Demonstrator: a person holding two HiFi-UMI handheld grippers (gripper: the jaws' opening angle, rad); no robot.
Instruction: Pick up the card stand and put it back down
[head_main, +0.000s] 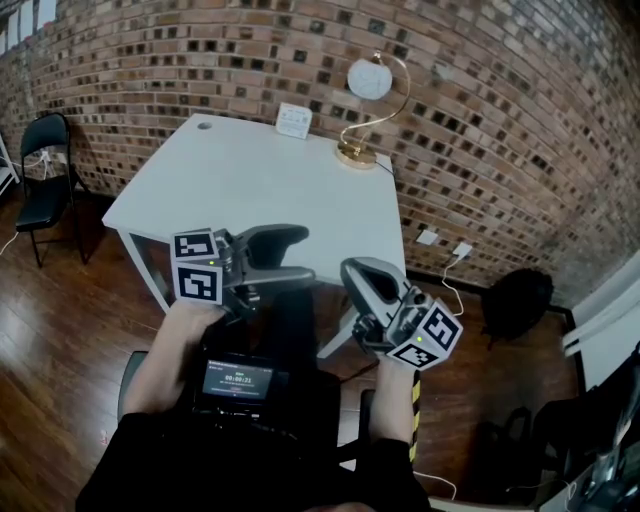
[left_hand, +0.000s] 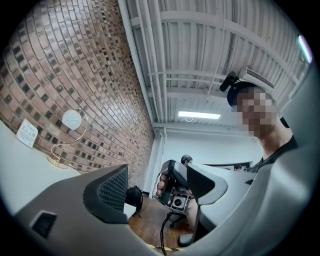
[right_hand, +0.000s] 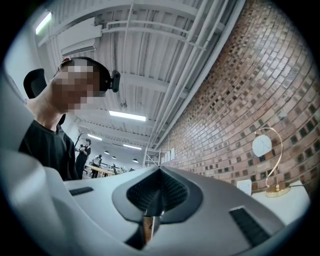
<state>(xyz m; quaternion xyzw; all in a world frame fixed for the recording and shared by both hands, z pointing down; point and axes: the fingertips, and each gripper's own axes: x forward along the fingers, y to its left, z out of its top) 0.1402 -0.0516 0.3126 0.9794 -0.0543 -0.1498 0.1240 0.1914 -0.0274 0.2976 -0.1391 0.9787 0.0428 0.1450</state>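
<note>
At the far edge of the white table (head_main: 250, 190), close to the brick wall (head_main: 480, 120), the card stand (head_main: 293, 120) stands upright with its pale face toward the person. It is untouched and well apart from both grippers. Just to its right on the same table stands a lamp (head_main: 365, 110) with a curved gold arm, a round white shade and a gold base. In the left gripper view the card stand (left_hand: 26, 133) shows small against the bricks, left of the lamp (left_hand: 70, 135). In the right gripper view it (right_hand: 243, 187) sits low beside the lamp's base.

The left gripper (head_main: 290, 255) is held close in front of the person's body, short of the table's near edge. It lies roughly level and points to the right. Its jaws stand apart with nothing between them; through the gap its own view shows only the right gripper and the room beyond.

The right gripper (head_main: 358, 270) is held beside it, tilted up and angled toward the left one. Its jaws are pressed together on nothing, and its own view shows the two pads meeting.

A black folding chair (head_main: 45, 170) stands on the wooden floor (head_main: 60, 330) left of the table. A dark bag (head_main: 515, 300) lies by the wall to the right.
</note>
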